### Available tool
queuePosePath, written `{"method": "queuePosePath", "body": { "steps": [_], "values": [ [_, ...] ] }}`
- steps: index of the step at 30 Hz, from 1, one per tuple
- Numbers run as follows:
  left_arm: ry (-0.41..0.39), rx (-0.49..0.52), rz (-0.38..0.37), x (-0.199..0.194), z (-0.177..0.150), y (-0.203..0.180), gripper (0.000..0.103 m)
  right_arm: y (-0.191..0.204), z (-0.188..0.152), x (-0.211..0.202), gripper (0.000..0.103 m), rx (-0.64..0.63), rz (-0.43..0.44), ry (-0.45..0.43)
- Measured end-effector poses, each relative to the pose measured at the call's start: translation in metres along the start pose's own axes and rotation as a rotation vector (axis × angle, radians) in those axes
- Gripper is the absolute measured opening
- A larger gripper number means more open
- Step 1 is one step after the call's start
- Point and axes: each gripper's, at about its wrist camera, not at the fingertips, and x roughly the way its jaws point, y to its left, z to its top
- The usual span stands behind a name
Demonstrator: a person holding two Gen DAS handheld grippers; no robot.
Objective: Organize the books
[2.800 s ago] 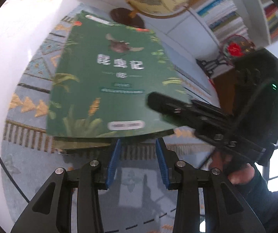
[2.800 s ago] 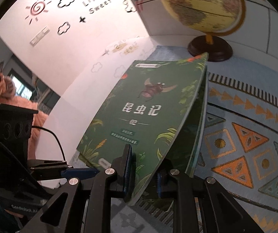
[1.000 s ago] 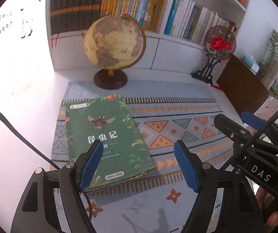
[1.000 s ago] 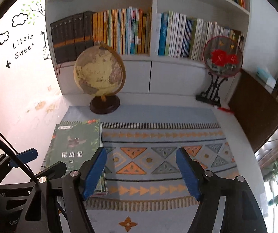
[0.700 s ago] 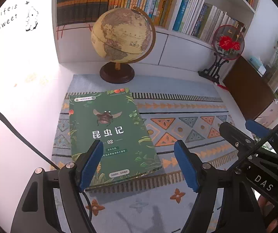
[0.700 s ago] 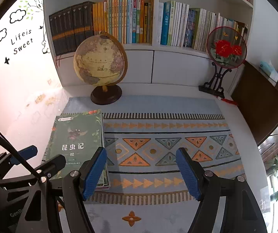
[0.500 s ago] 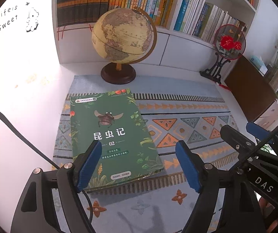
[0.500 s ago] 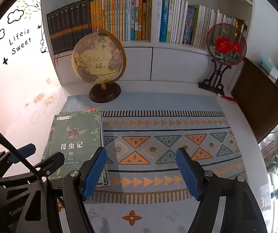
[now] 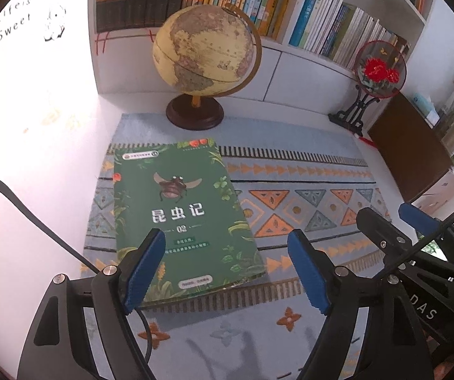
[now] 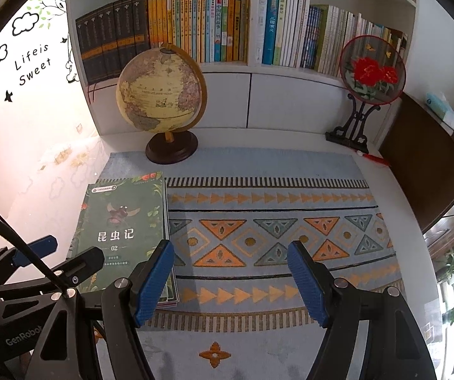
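Your left gripper (image 9: pixel 227 266) sits at the bottom of the left wrist view with its blue fingers (image 9: pixel 146 269) spread wide and nothing between them; they have just been opening a little further. In the left half of that frame the green insect book (image 9: pixel 179 218) lies flat, cover up, on the patterned mat (image 9: pixel 306 196), on top of at least one more book whose edges show under it in the right wrist view. The left finger overlaps the book's lower corner in the picture, but you cannot tell contact from here. Above the book, in the upper middle, the globe (image 9: pixel 206 49) stands on its dark round base at the mat's far edge. Behind it the bookshelf (image 9: pixel 277 3) holds rows of upright books. In the upper right stands the round red-flower fan (image 9: pixel 379 69) on its black stand.

Your right gripper (image 10: pixel 230 280) fills the bottom of its own view, fingers (image 10: pixel 306 285) released and wide apart over bare mat, with the book stack at the left and the left gripper at the lower left edge.
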Motion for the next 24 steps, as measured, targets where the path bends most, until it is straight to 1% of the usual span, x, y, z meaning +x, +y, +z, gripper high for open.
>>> {"method": "queuePosePath", "body": {
  "steps": [5,9,12,14,16,18,22,24],
  "values": [
    [-0.010,-0.016,0.015,0.000,0.000,0.002,0.078,0.001,-0.001,0.002,0.072,-0.003,0.004,0.009],
    [0.013,-0.038,0.003,0.003,0.001,0.004,0.078,-0.001,-0.001,0.003,0.072,0.003,0.013,0.016],
    [0.015,-0.013,0.021,0.005,0.002,0.001,0.078,-0.001,-0.002,0.004,0.072,0.000,0.008,0.020],
    [-0.011,0.007,0.040,0.003,0.002,-0.001,0.078,-0.002,-0.002,0.005,0.072,0.001,0.010,0.025],
    [-0.022,0.026,0.058,0.001,0.002,-0.005,0.078,-0.004,-0.003,0.004,0.072,0.009,0.019,0.027],
    [-0.027,0.034,0.060,0.001,0.004,-0.005,0.078,-0.005,-0.003,0.004,0.072,0.014,0.020,0.025],
    [0.003,0.036,0.061,0.004,0.005,-0.005,0.078,-0.006,-0.003,0.004,0.072,0.023,0.023,0.029],
    [-0.001,0.043,0.067,0.002,0.005,-0.007,0.078,-0.007,-0.003,0.003,0.072,0.029,0.027,0.028]
  ]
}}
